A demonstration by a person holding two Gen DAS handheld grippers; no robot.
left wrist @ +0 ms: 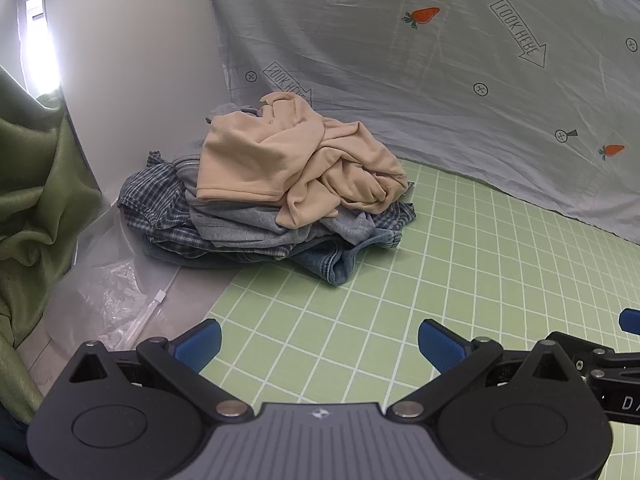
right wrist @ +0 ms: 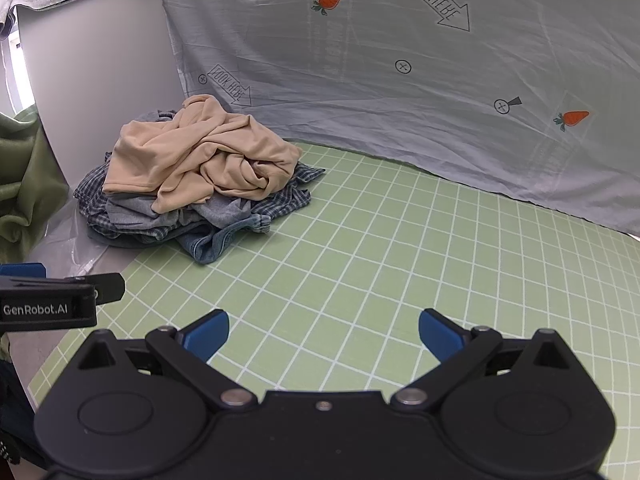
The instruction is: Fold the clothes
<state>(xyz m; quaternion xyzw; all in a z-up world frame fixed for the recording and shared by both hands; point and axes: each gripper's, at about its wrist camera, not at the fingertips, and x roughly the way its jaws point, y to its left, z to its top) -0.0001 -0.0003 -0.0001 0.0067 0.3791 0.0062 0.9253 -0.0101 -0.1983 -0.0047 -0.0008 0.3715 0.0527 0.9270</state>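
Observation:
A crumpled pile of clothes lies at the far left corner of the green grid mat (left wrist: 440, 272) (right wrist: 400, 264). On top is a beige shirt (left wrist: 288, 160) (right wrist: 200, 156); under it are a grey-blue garment (left wrist: 240, 220), a plaid shirt (left wrist: 152, 196) (right wrist: 96, 200) and denim (left wrist: 324, 264) (right wrist: 208, 248). My left gripper (left wrist: 320, 344) hovers over the mat short of the pile, open, nothing between its blue fingertips. My right gripper (right wrist: 324, 336) is likewise open and empty, to the right of the left one. Each gripper shows at the edge of the other's view.
A pale blue sheet (left wrist: 440, 60) (right wrist: 400, 80) printed with carrots and arrows hangs behind the mat. A white wall (left wrist: 132, 60) stands at left, with a green curtain (left wrist: 32, 200) and a clear plastic bag (left wrist: 116, 300) beside the pile.

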